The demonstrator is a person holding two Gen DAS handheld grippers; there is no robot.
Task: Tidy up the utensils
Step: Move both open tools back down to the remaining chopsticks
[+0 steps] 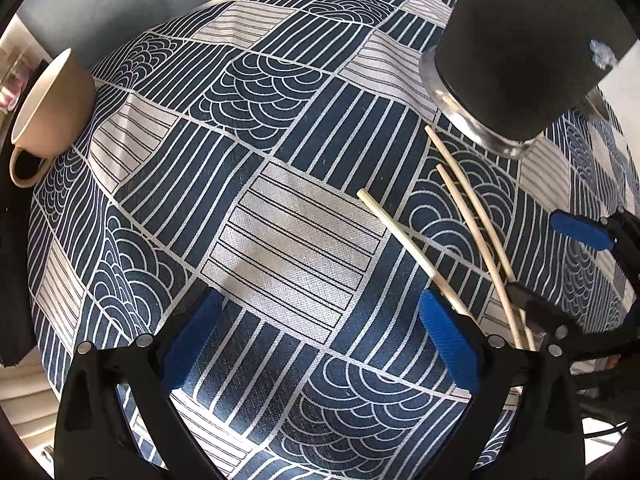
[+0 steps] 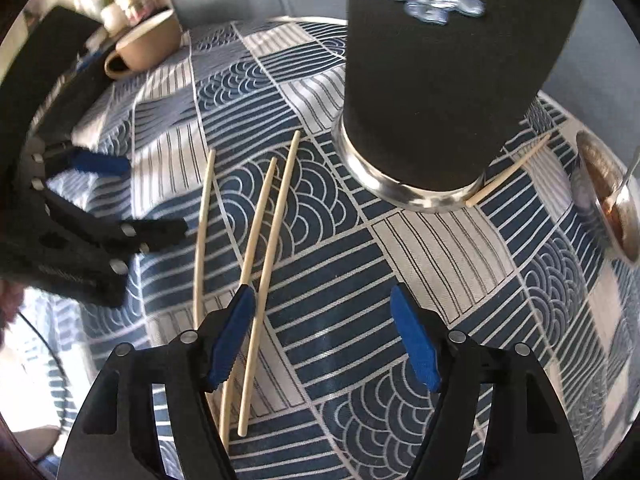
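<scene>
Three pale wooden chopsticks (image 2: pixel 256 236) lie side by side on the blue-and-white patterned tablecloth (image 2: pixel 440 248). A fourth chopstick (image 2: pixel 508 172) rests against the base of the tall black holder (image 2: pixel 440 80). My right gripper (image 2: pixel 324 344) hangs open over the trio. One stick runs just inside its left pad, another passes under that pad, and neither pad presses on a stick. My left gripper (image 1: pixel 320 340) is open wide over bare cloth, left of the chopsticks (image 1: pixel 412 248). Each gripper shows in the other's view: right gripper (image 1: pixel 552 266), left gripper (image 2: pixel 156 198).
A beige cup (image 1: pixel 48 112) stands at the table's far left edge. A metal bowl (image 2: pixel 612 208) with a spoon in it sits at the right edge. The black holder (image 1: pixel 512 60) has a shiny metal base. Jars stand behind the cup.
</scene>
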